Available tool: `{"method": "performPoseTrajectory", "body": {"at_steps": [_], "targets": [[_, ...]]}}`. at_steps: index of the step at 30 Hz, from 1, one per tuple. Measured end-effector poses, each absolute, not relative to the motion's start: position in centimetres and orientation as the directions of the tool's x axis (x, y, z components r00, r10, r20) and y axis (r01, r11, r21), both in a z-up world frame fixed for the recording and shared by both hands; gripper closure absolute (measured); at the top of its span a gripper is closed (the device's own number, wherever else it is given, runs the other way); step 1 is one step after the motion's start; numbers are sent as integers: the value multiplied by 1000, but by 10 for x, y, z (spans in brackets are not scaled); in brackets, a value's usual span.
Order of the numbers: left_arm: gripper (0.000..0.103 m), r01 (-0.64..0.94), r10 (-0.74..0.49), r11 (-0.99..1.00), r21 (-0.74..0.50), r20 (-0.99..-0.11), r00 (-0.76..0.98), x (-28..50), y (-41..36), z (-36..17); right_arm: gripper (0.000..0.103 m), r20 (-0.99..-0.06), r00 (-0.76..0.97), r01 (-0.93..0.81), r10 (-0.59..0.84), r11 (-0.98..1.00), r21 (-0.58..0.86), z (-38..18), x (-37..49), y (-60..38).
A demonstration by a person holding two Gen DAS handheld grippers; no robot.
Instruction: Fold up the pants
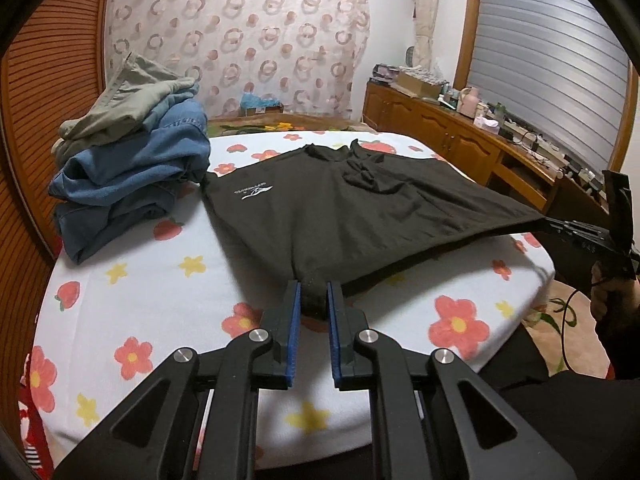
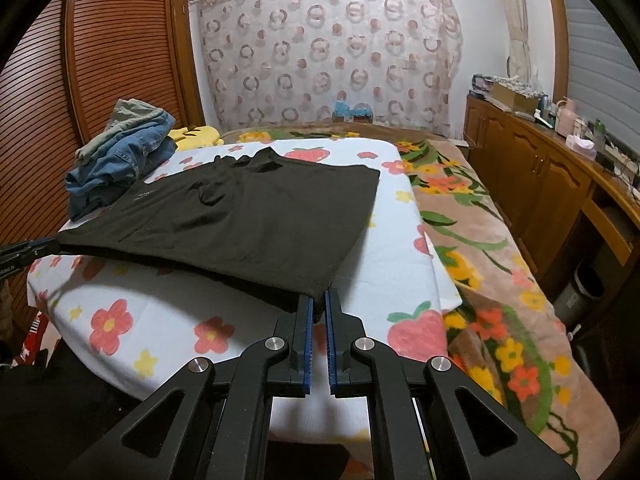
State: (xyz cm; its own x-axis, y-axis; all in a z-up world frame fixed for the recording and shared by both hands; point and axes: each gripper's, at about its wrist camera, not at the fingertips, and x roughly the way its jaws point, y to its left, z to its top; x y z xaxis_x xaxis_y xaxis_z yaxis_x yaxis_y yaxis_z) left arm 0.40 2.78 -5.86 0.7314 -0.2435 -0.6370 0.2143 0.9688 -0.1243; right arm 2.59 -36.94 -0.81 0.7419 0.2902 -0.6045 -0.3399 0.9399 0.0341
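Note:
Black pants with a small white logo lie spread on a flower-print sheet, their near edge raised off it. My left gripper is shut on the bunched near-left corner of the pants. My right gripper is shut on the near-right corner of the pants. The near hem hangs taut between the two corners. In the left wrist view the right gripper enters from the right. In the right wrist view the left gripper shows at the left edge.
A pile of folded jeans and a green garment sits at the far left of the sheet, touching the pants. A floral blanket covers the bed to the right. A wooden cabinet with clutter runs along the right wall. A slatted wardrobe stands left.

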Motion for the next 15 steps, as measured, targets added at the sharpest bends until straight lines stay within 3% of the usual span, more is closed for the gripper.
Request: {"method": "performPoseTrajectory", "body": {"at_steps": [15], "targets": [[89, 238, -259, 963, -126, -672, 693, 0, 25, -65, 98, -645, 718, -343, 261, 939, -1, -12, 23, -362]]}}
